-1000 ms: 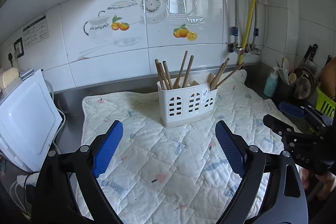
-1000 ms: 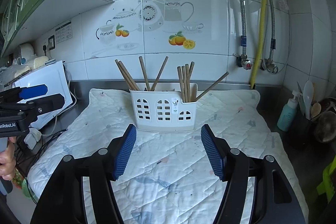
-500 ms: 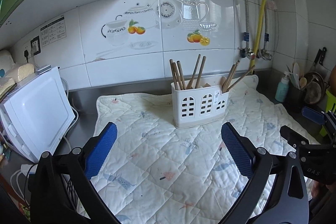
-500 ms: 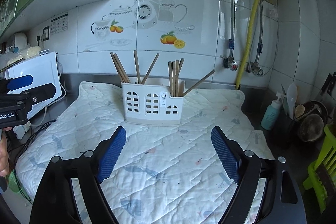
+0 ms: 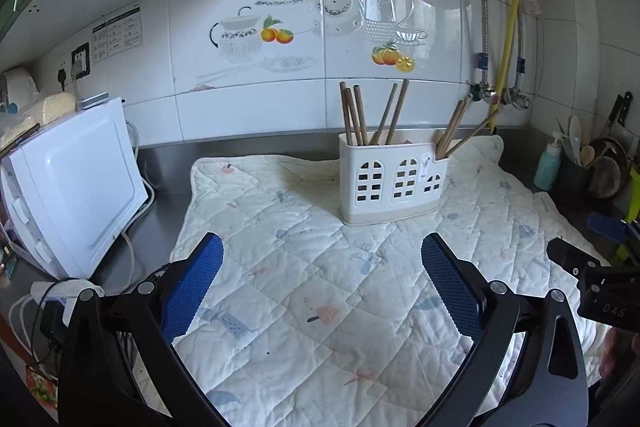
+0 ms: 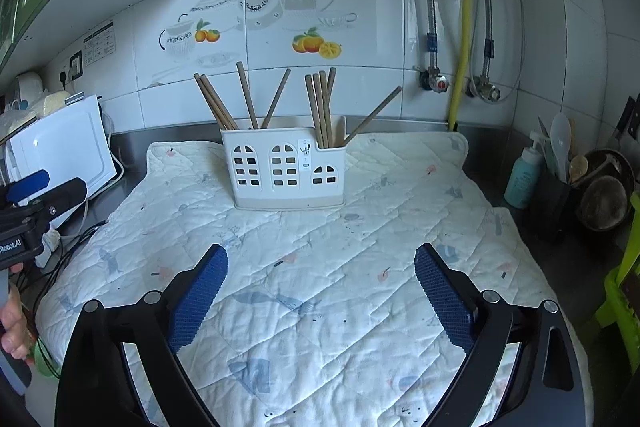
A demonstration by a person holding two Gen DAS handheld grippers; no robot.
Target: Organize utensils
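A white plastic utensil holder (image 5: 392, 183) (image 6: 285, 169) stands on a quilted mat (image 5: 320, 283) (image 6: 320, 247) near the tiled wall. Several brown chopsticks (image 5: 356, 115) (image 6: 320, 107) lean out of its compartments. My left gripper (image 5: 322, 243) hangs above the mat, short of the holder, open with nothing between its blue pads. My right gripper (image 6: 320, 255) is also well short of the holder, its jaws still opening and empty. Each gripper shows at the edge of the other's view: the right one (image 5: 596, 243) and the left one (image 6: 44, 187).
A white appliance (image 5: 76, 183) stands left of the mat with cables (image 5: 40, 299) beside it. At the right are a teal bottle (image 6: 524, 175), a dark pot of spoons (image 6: 560, 163) and pans (image 6: 604, 199). Pipes (image 6: 464, 19) run down the wall.
Both grippers have drawn back from the holder and sunk slightly. The right gripper's jaws have spread much wider; the left's widened a little.
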